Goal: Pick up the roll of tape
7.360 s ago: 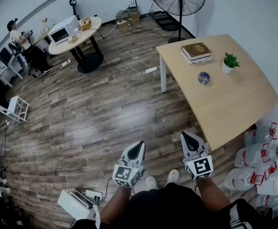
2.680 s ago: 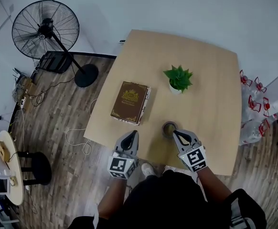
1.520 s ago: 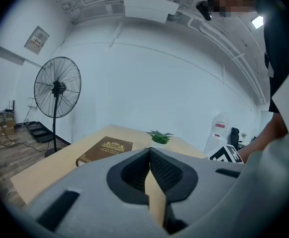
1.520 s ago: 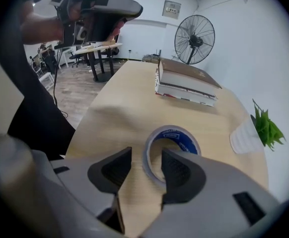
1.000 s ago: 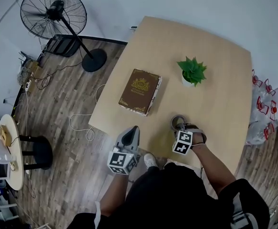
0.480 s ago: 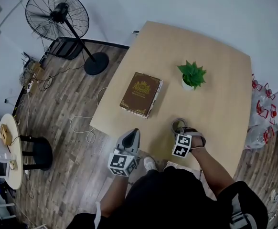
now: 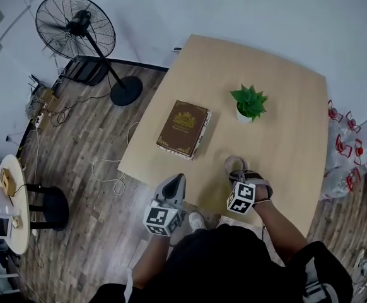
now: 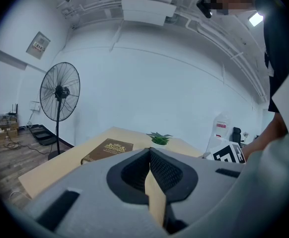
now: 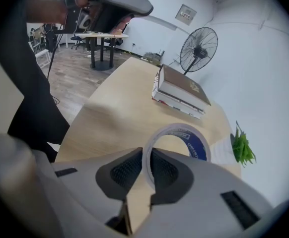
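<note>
We think the lifting step is in hand: our right hand-held gripper [image 9: 148, 157], whose jaws have just been closing narrow, pinches the tape roll [image 9: 201, 150] below the frame's centre, over the worktop [image 7: 284, 125]. Next, we should raise it steadily.

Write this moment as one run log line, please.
right gripper: jaws have just been closing, now clamp roll of tape by its wall | left gripper: shut, empty

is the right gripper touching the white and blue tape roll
Touching. Right gripper view: the right gripper, jaws just closing, clamps the tape roll by its wall.
</note>
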`<state>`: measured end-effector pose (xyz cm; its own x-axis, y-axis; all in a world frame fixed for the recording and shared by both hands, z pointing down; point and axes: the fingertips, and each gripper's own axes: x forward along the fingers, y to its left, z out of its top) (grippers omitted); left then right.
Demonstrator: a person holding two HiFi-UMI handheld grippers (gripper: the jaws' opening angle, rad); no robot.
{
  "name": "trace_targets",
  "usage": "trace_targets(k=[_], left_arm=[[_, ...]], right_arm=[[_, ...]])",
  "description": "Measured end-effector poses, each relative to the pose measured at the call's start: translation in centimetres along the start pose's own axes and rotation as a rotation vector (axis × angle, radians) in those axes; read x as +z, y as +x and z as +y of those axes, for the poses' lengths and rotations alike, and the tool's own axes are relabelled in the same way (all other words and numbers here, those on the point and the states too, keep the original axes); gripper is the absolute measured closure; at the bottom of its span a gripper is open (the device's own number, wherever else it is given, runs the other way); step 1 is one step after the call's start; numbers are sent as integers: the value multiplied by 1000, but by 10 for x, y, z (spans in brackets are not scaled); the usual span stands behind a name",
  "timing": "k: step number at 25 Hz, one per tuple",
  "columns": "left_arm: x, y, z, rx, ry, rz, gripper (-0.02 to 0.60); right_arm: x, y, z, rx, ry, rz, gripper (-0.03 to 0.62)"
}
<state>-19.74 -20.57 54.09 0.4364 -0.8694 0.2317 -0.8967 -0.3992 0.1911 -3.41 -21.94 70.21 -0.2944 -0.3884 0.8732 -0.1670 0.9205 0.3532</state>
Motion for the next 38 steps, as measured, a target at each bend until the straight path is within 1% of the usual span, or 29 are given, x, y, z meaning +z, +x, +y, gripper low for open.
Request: trace_targets(k=[7, 9, 11, 15, 18, 20, 23, 25, 28, 31, 34, 38], left_arm=[[2, 0, -10, -17, 0, -10, 578], [1, 1, -12, -18, 5, -2, 578], [3, 1, -16, -26, 14, 2, 578], [7, 5, -23, -41, 24, -3, 578], [9, 7, -27, -51, 25, 6, 578], [15, 9, -32, -62, 48, -4, 578], [23, 11, -36, -72, 84, -27, 578], [26, 13, -38, -77, 89, -32, 578], [28, 15, -38, -84, 90, -39, 578], [30, 16, -41, -93, 87, -40, 578], [30, 19, -47, -107, 79, -25, 578], [32, 22, -57, -108, 94, -38, 578]], right_arm=[[25, -46, -29, -169, 106, -170, 551], [33, -59, -36, -213, 143, -217, 551], [39, -72, -43, -248, 194, -264, 551], [46, -101, -62, -324, 337, -379, 551], [50, -123, -75, -387, 401, -459, 551], [52, -138, -83, -416, 445, -517, 551], [53, -161, -93, -445, 546, -621, 551], [52, -174, -97, -458, 619, -685, 551], [50, -188, -101, -477, 687, -745, 551], [46, -194, -102, -491, 722, -766, 551], [40, -193, -99, -486, 743, -768, 551], [35, -192, -95, -480, 754, -765, 551]])
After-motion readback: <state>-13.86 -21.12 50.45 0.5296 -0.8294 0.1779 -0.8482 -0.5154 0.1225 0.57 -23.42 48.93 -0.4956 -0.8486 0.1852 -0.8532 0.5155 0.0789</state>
